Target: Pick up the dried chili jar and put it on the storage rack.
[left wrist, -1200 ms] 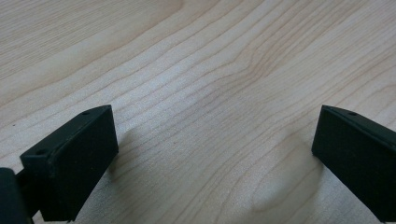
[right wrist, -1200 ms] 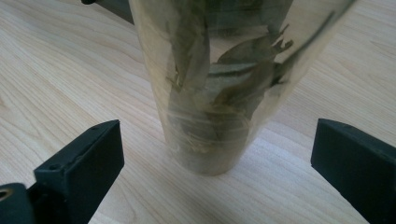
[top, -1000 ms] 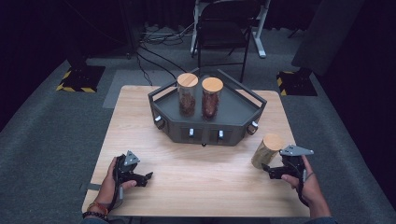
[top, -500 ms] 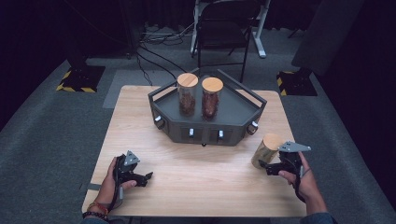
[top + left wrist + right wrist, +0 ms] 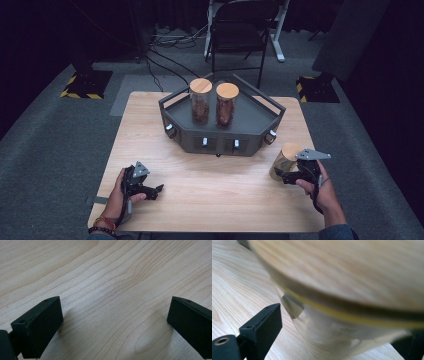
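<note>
Pale wood grain runs across the table point(image 5: 210, 200) under both my hands, with grey carpet and a dark room around it. My right gripper point(image 5: 287, 176) sits near the table's right edge, its jaws standing on either side of a jar point(image 5: 283, 161) with a wooden lid. In the right gripper view the jar point(image 5: 342, 315) is tilted toward the camera, its lid looming large and blurred, and the left jaw stands just beside the glass with a thin gap showing; the other jaw is mostly hidden behind the jar, so I cannot tell whether the grip is closed on it.

My left gripper point(image 5: 152, 190) rests low over the near left part of the table, held by my left hand point(image 5: 120, 197). In the left gripper view its jaws are spread wide apart with only bare wood point(image 5: 112, 290) between them.

Farther back, in the middle of the table, a dark grey tray point(image 5: 250, 120) carries two more wooden-lidded jars point(image 5: 201, 100) standing upright side by side, both with brown contents. Behind the table stands a black folding chair point(image 5: 239, 30).
</note>
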The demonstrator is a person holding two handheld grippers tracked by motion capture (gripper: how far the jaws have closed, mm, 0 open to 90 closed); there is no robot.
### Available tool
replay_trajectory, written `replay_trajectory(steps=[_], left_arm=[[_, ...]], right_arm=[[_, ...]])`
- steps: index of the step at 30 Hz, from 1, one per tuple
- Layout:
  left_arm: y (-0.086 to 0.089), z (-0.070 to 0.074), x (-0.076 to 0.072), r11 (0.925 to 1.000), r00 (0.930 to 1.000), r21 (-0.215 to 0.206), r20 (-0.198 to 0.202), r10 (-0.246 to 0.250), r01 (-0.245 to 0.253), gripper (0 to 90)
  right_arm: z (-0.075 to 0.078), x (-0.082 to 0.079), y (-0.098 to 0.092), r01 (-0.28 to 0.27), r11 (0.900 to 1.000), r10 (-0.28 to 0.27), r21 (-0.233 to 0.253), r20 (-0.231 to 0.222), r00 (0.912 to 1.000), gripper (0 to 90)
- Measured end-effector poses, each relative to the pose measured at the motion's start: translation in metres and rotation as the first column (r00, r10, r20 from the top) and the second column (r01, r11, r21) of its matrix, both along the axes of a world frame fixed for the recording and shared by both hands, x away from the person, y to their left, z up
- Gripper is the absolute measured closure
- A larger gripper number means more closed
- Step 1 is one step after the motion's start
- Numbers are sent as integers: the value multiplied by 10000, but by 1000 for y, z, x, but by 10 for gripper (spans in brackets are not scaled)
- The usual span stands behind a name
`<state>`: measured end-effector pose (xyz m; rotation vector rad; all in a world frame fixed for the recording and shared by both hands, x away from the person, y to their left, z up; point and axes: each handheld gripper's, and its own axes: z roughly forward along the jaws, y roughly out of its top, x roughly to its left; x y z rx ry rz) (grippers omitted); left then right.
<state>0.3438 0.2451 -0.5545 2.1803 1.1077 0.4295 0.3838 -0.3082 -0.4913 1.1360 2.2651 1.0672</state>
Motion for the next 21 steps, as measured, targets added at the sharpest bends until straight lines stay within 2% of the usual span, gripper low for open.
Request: replay_trajectory(steps=[12, 21], left_arm=[[0, 0, 0, 10000, 10000, 0, -1, -2, 2, 0], [0, 0, 0, 10000, 10000, 1, -1, -2, 2, 0]], right_arm=[[-4, 7, 4, 198, 9998, -198, 47, -121, 9997, 161], [-6, 10, 5, 559, 9982, -560, 205, 58, 9984, 241]])
